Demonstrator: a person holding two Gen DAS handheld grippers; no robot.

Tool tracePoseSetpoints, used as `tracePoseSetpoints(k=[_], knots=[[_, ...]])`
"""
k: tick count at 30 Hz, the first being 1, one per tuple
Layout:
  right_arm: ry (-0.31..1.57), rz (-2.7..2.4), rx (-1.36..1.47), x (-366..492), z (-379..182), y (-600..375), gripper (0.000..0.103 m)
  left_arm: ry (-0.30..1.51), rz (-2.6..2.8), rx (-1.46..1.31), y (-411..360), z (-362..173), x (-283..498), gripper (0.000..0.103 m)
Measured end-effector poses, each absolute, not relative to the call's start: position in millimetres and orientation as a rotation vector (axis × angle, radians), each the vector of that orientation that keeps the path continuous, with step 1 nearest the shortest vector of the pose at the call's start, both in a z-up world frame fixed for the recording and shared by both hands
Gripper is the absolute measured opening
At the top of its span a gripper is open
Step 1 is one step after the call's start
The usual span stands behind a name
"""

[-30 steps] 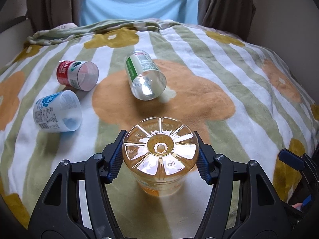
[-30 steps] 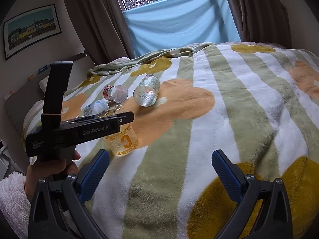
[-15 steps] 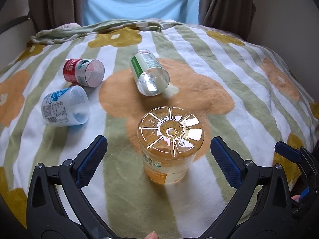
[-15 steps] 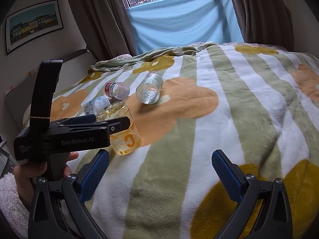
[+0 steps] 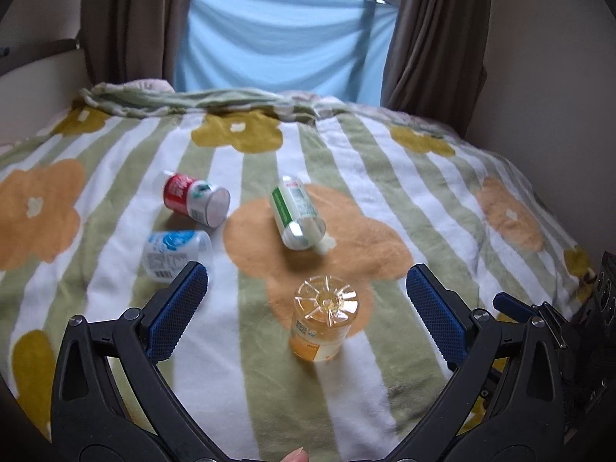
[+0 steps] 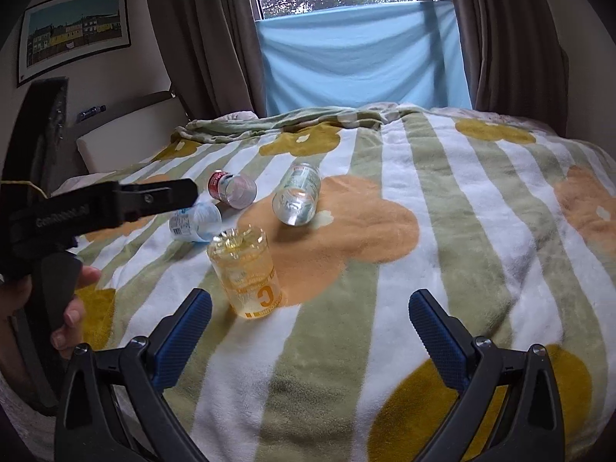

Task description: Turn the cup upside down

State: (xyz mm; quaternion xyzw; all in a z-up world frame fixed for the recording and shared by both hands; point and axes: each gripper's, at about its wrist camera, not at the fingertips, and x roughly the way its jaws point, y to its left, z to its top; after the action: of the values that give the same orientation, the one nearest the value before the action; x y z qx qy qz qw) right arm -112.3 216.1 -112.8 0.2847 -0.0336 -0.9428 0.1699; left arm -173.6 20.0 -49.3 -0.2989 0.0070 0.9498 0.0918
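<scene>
A clear orange-tinted cup [image 5: 322, 321] stands upside down on the striped flower blanket [image 5: 442, 200], its ribbed base facing up. It also shows in the right wrist view [image 6: 246, 271]. My left gripper [image 5: 308, 310] is open and empty, pulled back from the cup with the cup between its spread blue pads. My right gripper [image 6: 310, 337] is open and empty, low over the blanket to the right of the cup. The left gripper's body [image 6: 104, 202] shows at the left of the right wrist view.
Three more cups lie on their sides beyond the orange one: a red-labelled one [image 5: 194, 198], a blue-labelled one [image 5: 175, 252] and a green-labelled one [image 5: 298, 213]. Curtains and a blue cloth hang behind the bed. A wall stands at the right.
My left gripper let go of the upside-down orange cup, opened wide and drew back and up. The cup stays standing on the blanket. The right gripper barely moved.
</scene>
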Motion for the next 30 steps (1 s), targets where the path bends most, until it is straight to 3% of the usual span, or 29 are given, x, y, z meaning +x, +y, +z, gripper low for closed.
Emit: tracePoseSetpoints(k=[5,11,30], knots=[[-0.051,-2.794,0.635,-95,-49,208,0.102,0.044,2.915,-0.712,-5,9,-139,0.103],[-0.024,-2.911,0.487,-78,2,193,0.102,0.103,2.973,-0.567,-33,37,-99,0.103],[0.044,-3.049,0.403,-42,5,178,0.102,0.067,2.964,-0.436,-49,25,-61,0.103]])
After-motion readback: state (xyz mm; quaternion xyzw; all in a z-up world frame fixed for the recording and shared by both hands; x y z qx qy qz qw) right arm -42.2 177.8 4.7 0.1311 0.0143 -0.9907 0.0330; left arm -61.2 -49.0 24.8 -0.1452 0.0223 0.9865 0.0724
